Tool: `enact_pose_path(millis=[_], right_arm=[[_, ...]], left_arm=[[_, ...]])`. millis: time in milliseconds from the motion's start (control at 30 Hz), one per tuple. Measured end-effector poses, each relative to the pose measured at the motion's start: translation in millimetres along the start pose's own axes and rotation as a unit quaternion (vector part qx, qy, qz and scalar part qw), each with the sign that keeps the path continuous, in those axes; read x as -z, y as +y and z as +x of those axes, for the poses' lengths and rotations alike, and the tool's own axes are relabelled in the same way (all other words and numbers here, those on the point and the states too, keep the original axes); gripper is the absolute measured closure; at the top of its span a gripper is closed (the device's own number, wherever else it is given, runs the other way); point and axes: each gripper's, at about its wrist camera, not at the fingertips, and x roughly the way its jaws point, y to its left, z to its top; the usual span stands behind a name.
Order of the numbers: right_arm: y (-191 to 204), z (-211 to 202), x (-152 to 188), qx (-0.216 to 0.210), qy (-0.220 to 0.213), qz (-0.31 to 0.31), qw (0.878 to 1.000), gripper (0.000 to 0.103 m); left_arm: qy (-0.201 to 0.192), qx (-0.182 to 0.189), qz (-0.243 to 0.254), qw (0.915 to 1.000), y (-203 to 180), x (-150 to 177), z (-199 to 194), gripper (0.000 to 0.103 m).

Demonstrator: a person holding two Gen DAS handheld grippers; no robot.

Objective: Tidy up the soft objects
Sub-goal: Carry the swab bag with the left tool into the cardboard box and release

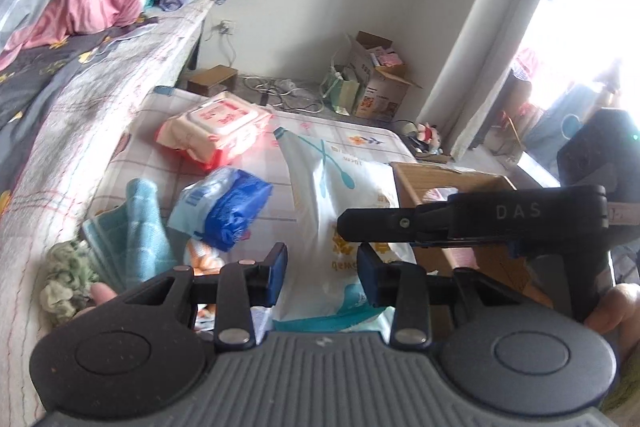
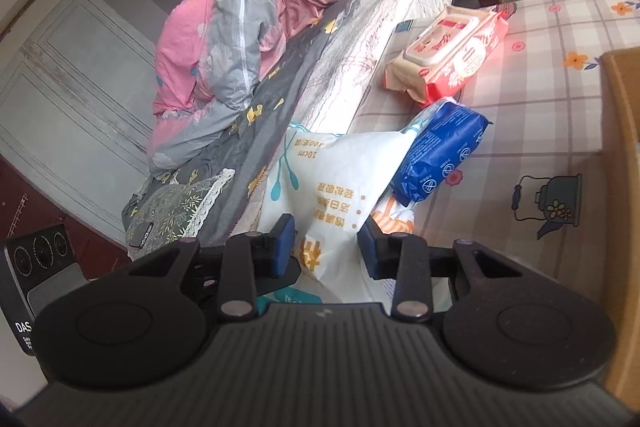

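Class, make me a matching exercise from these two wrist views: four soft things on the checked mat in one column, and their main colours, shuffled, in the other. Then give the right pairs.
Things:
1. wipes pack with the hard lid
2. small wrapped pack beside the big bag
3. big bag between both claws
4. folded towel near the mattress edge

Colours:
A. white with teal leaf print
B. light teal check
C. pink and red
D. dark blue

Pairs: 1-C, 2-D, 3-A, 4-B
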Motion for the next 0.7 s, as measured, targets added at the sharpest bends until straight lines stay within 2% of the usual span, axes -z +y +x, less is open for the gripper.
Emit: enact_pose_path(millis=[200, 433, 567, 700], right_arm=[[-46.2, -81.1, 0.3, 0.056, -0.028, 0.02, 0.998, 0.071], [-132.2, -149.0, -3.1, 0.137, -0.021, 0.074, 0.988, 0.073], [-177.6, -171.3, -11.1, 0.176, -0.018, 0.079, 0.981, 0.074], [-219.3, -174.0, -25.9, 0.205, -0.007, 0.079, 0.976, 0.075]], left_arm=[[0.027, 0.061, 0.041, 0.9969, -74.2, -6.9, 47.6, 0.064], [0.087, 0.107, 0.077, 0.9874, -155.7, -6.7, 130.3, 0.06], [0.115, 0.101, 0.089, 0.9841, -184.8, -11.5, 172.1, 0.059], [0.141, 0.075, 0.084, 0.9836, -193.8, -12.1, 203.7, 0.059]])
